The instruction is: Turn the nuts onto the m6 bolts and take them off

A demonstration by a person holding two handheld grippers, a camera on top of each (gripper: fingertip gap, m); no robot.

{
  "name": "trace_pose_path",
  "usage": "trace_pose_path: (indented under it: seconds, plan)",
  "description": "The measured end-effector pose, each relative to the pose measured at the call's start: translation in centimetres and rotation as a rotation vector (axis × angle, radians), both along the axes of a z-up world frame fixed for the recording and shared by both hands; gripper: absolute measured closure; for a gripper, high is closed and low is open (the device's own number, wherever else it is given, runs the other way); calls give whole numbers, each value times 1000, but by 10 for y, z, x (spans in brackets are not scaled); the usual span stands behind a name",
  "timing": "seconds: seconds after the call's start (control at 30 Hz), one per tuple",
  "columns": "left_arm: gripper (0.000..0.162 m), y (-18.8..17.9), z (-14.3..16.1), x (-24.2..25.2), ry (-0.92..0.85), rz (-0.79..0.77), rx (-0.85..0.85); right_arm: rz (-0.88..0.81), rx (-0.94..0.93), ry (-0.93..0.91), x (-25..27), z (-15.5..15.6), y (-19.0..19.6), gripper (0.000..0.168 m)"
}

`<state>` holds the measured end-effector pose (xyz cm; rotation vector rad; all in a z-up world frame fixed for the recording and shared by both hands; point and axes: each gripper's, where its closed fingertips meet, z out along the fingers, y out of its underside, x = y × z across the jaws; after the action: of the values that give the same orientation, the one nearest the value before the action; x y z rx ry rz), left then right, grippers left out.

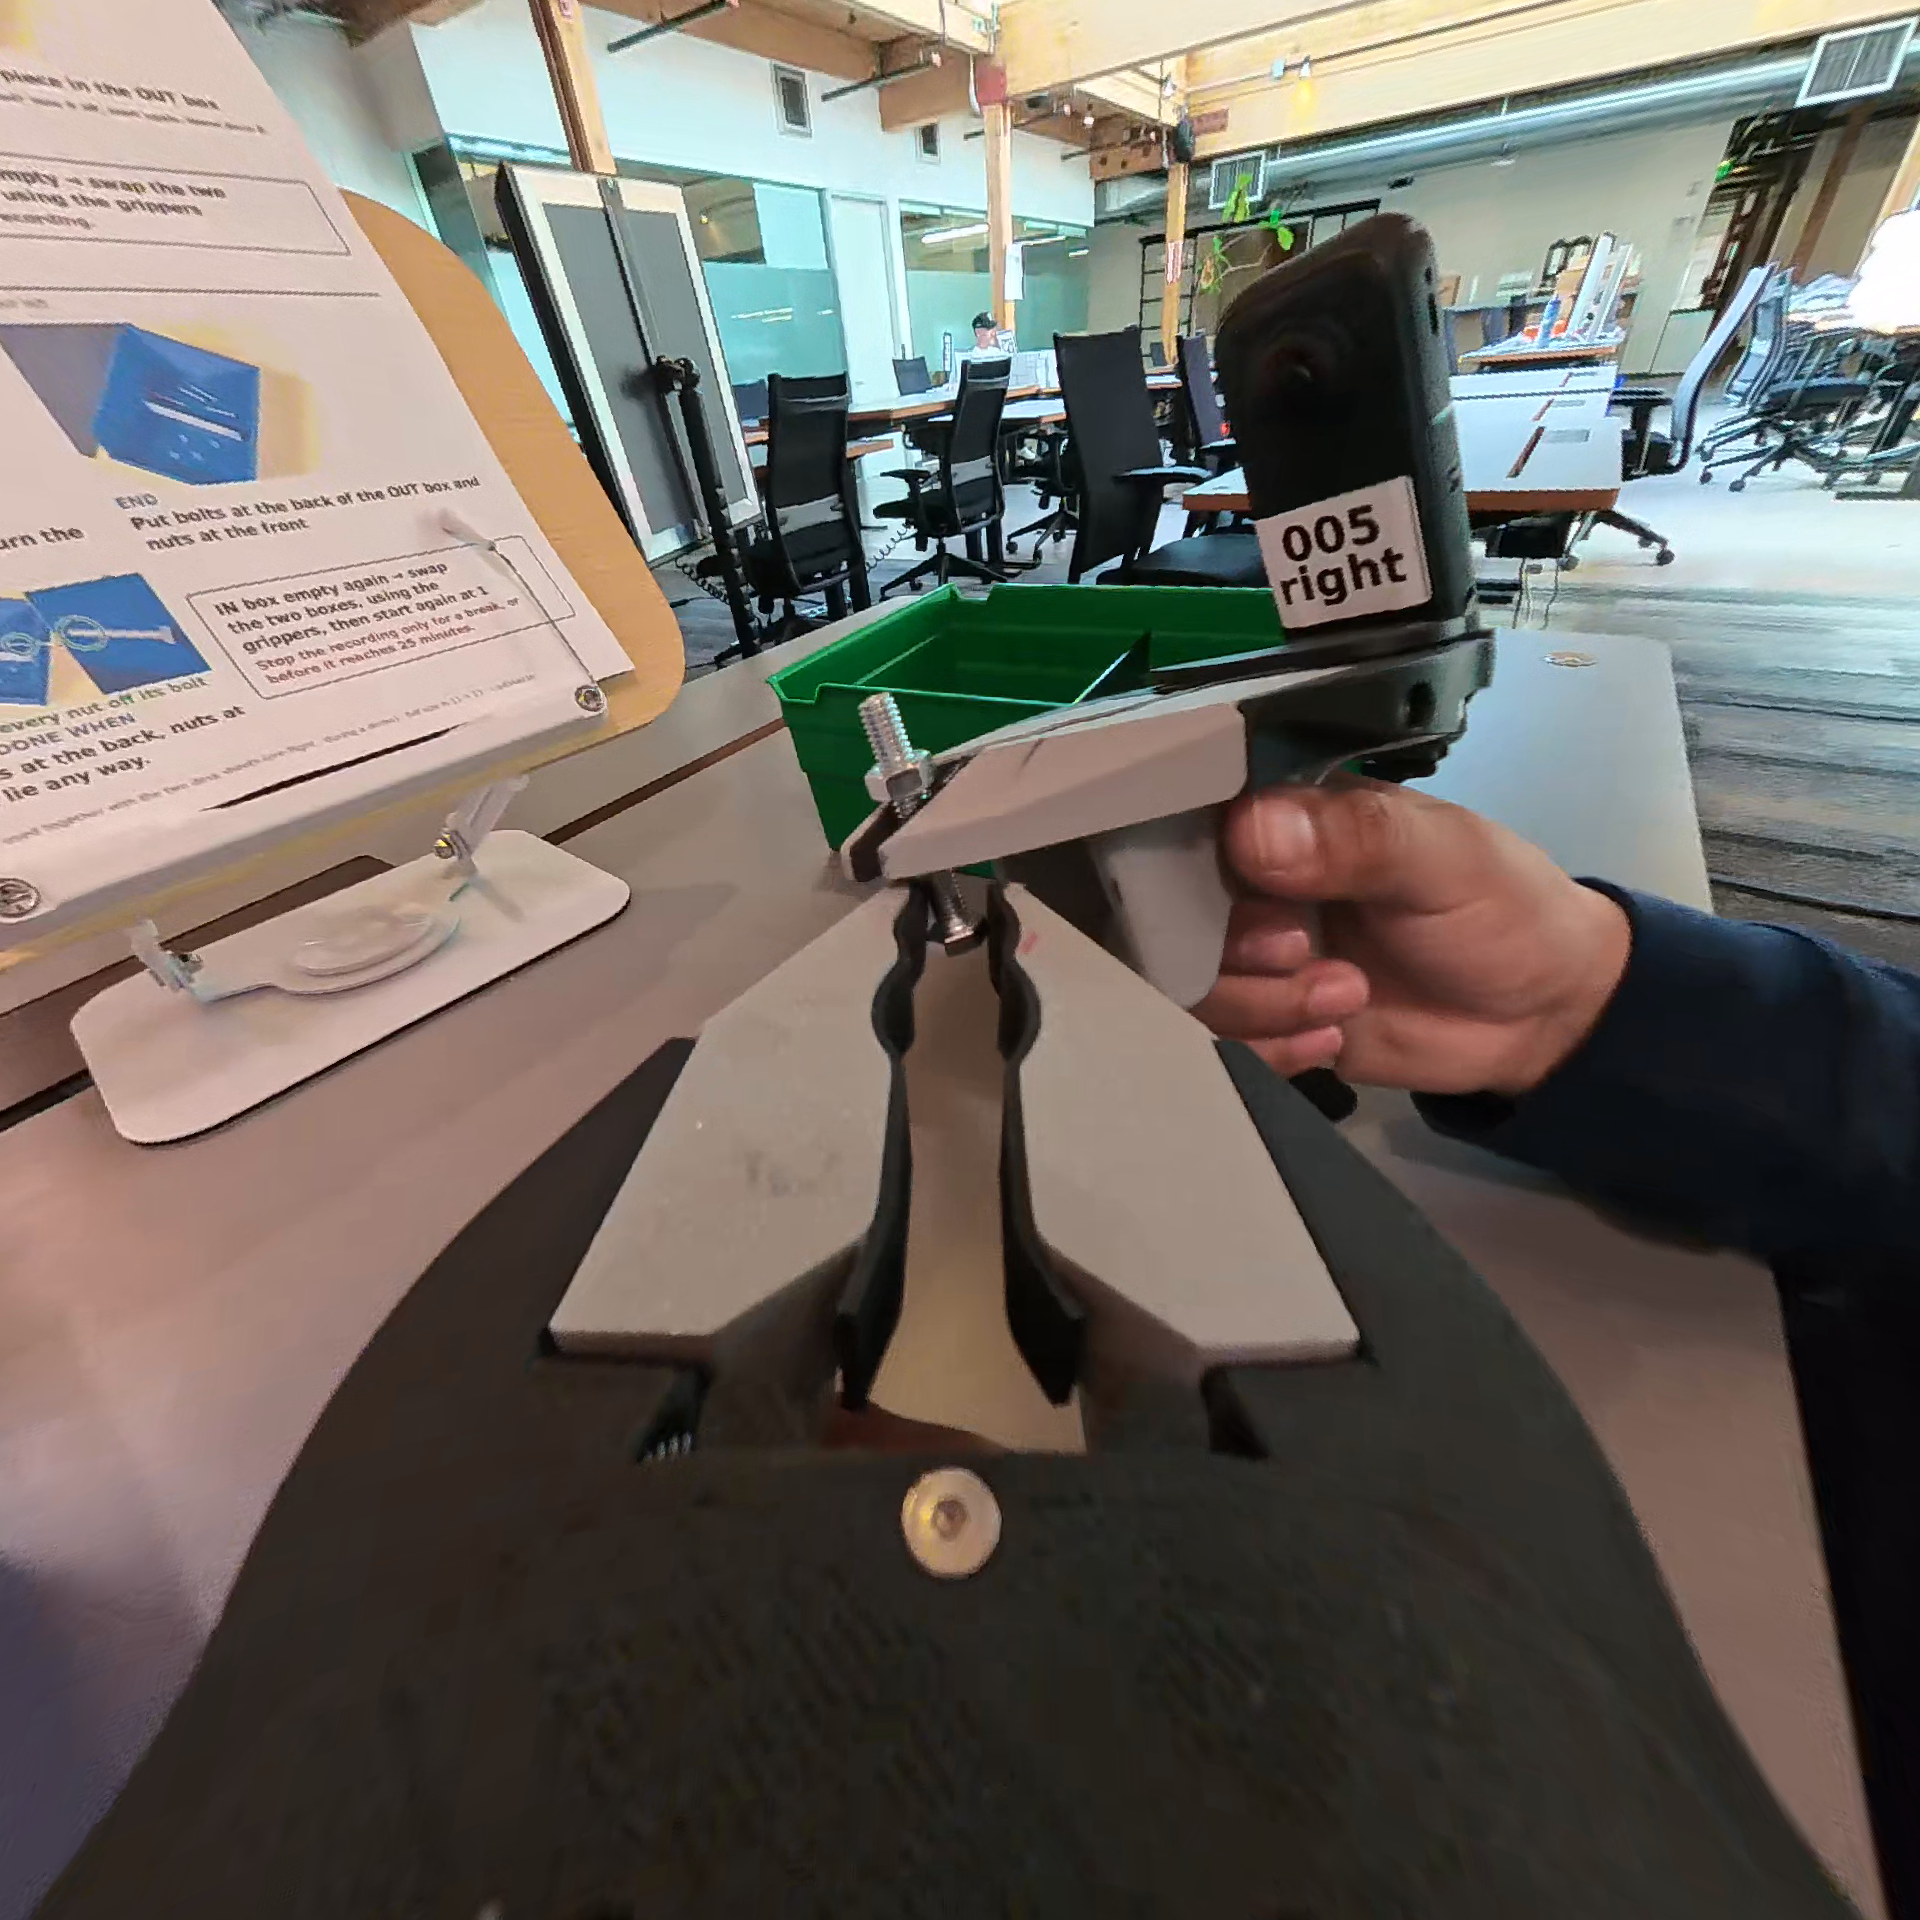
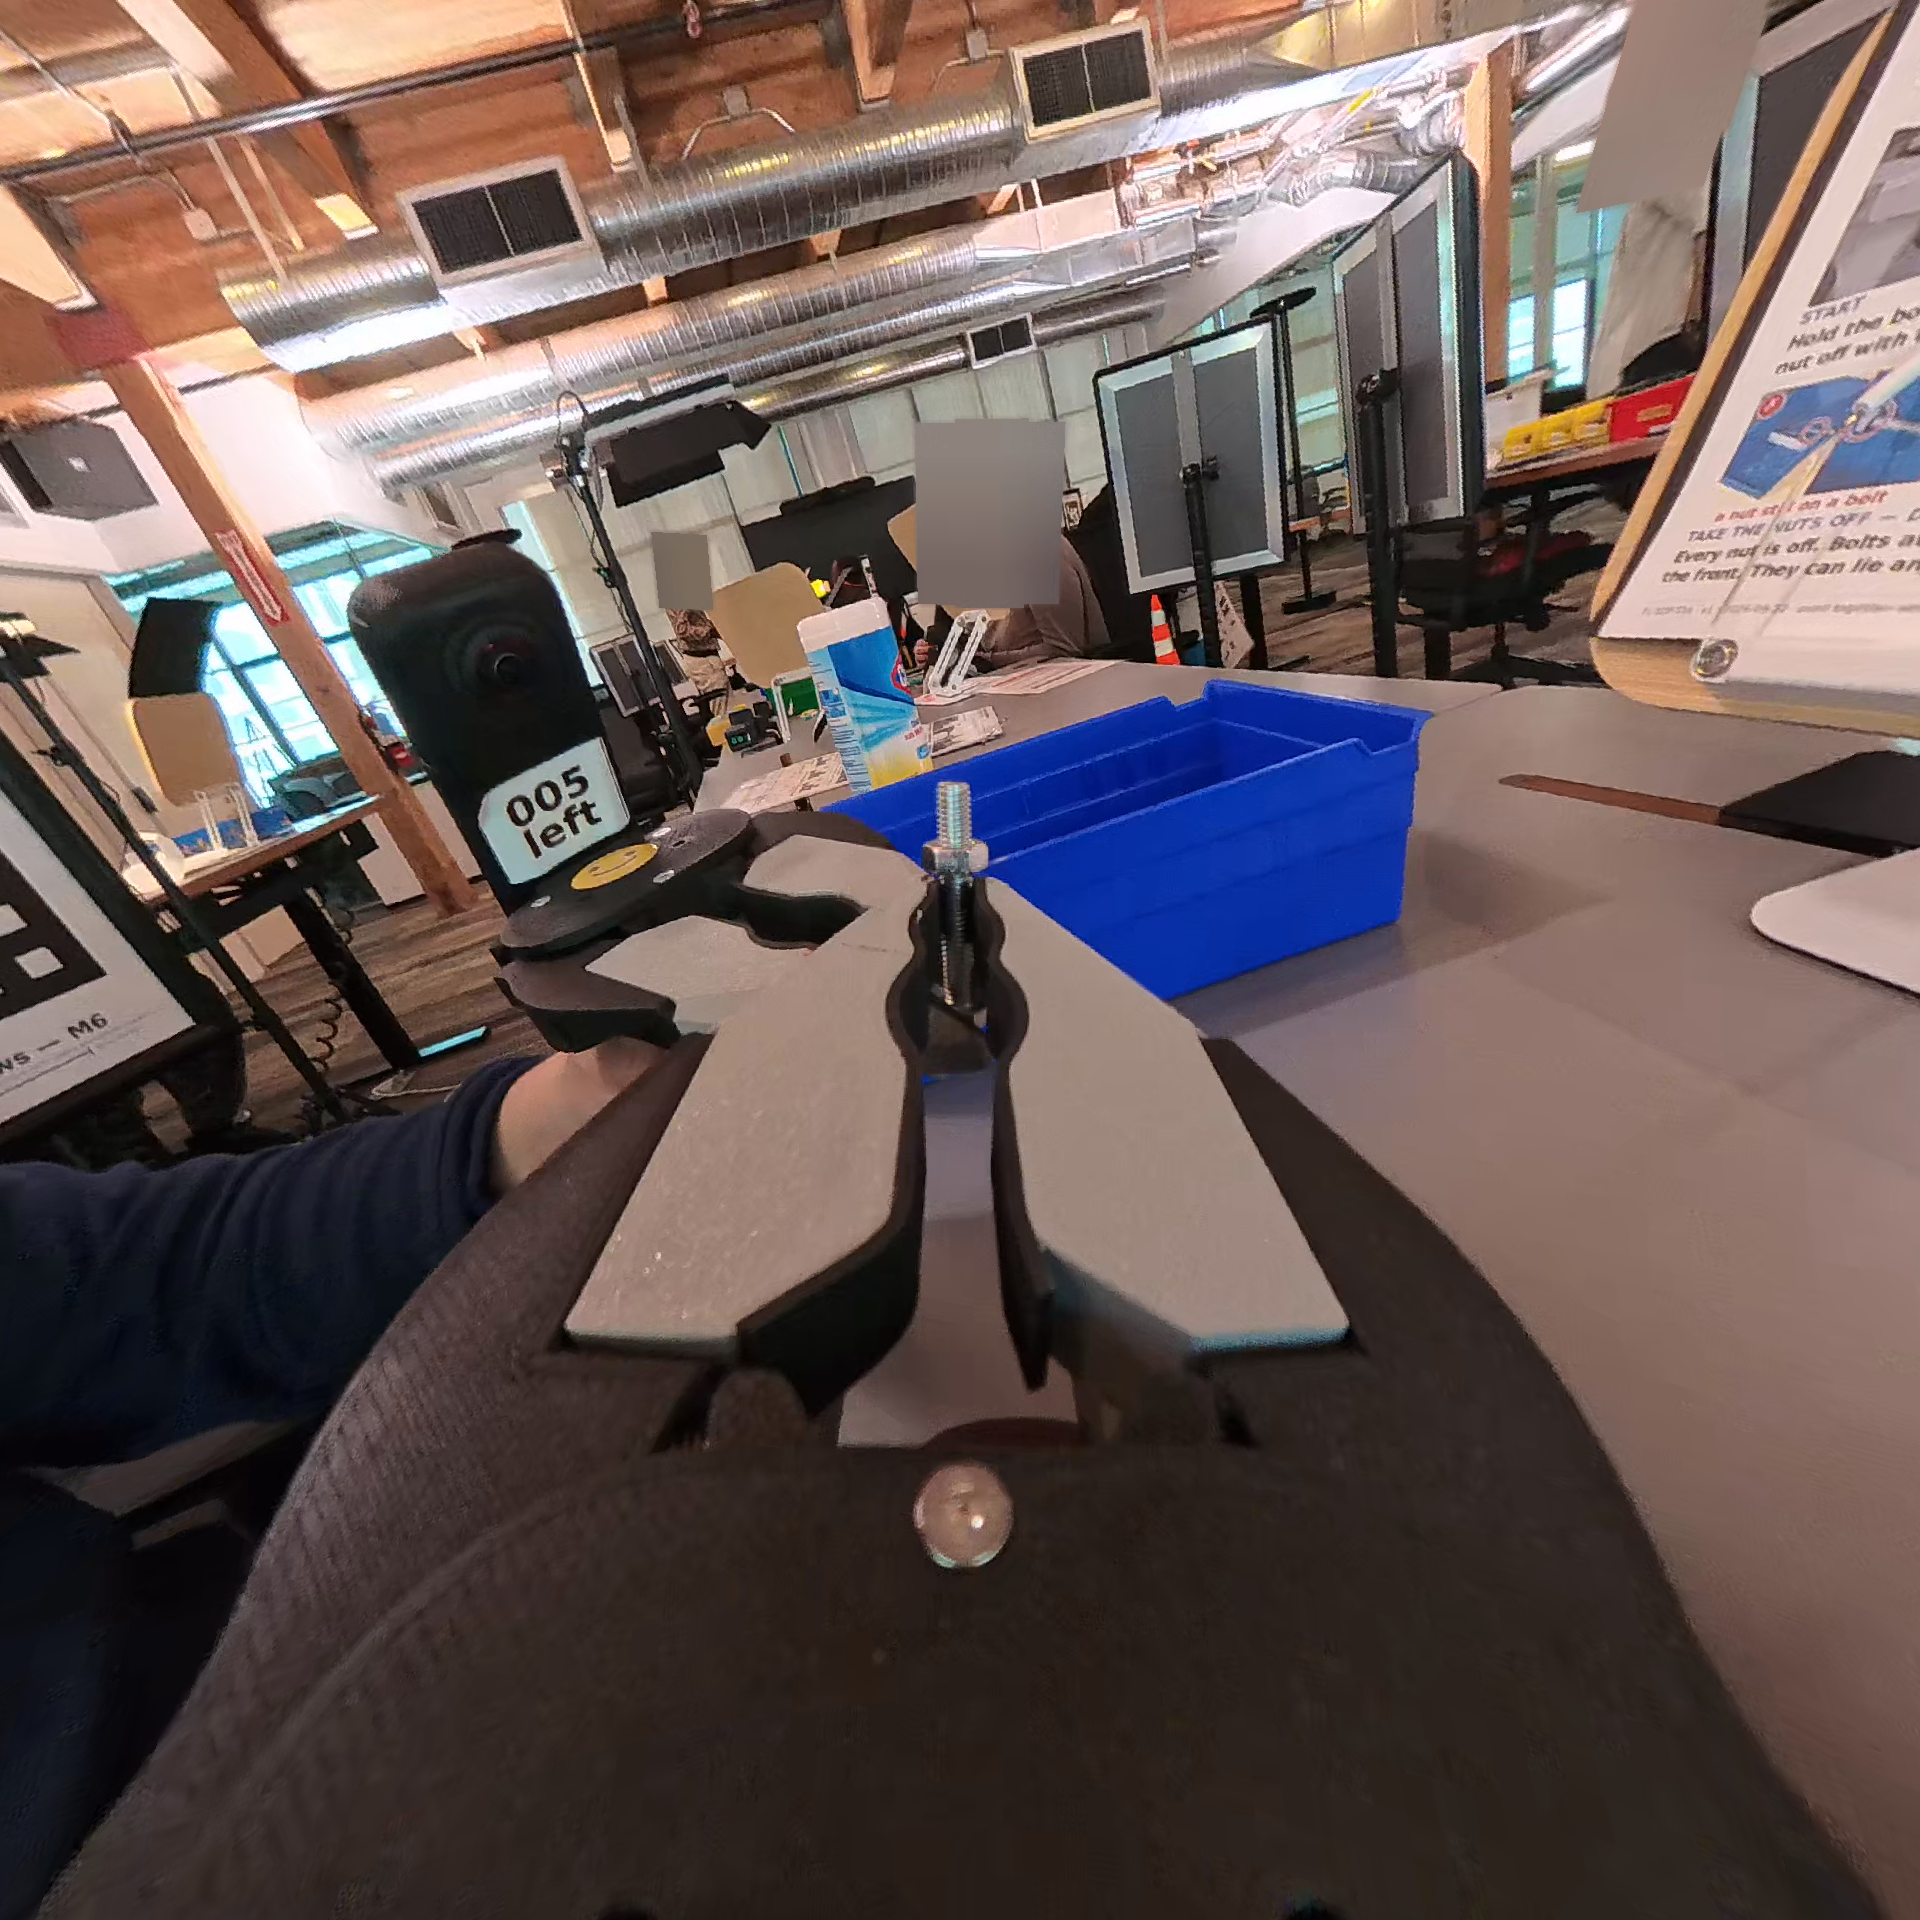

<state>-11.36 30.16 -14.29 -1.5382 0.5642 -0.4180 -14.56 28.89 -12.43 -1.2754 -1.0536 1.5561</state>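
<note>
The left tool (image 1: 951, 925) is clenching the head of an upright silver threaded bolt (image 1: 902, 764). The right tool (image 2: 954, 914) is gripping its silver hex nut (image 2: 956, 855) above the grey table (image 2: 1558, 1091).

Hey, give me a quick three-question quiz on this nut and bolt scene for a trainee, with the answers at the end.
1. Multiple choice: what are the right gripper fingers closed on? A) the nut; B) the blue bin; C) the instruction sheet.
2. True or false: the threaded tip of the bolt sticks out past the nut.
3. Fill in: the left gripper grips the bolt at its ____ end.

Key: 1 A; 2 true; 3 head.
</note>
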Motion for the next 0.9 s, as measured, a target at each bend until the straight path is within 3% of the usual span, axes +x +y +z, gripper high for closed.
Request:
trace_pose_path:
  seconds: [0.27,0.9]
  plan:
    - [153,2,-12,-8,-10,-4,-1,11,-20,-51,-7,-11,-1,164]
    - [153,-1,-15,-10,-6,-6,1,-43,138,-90,-6,-14,-1,166]
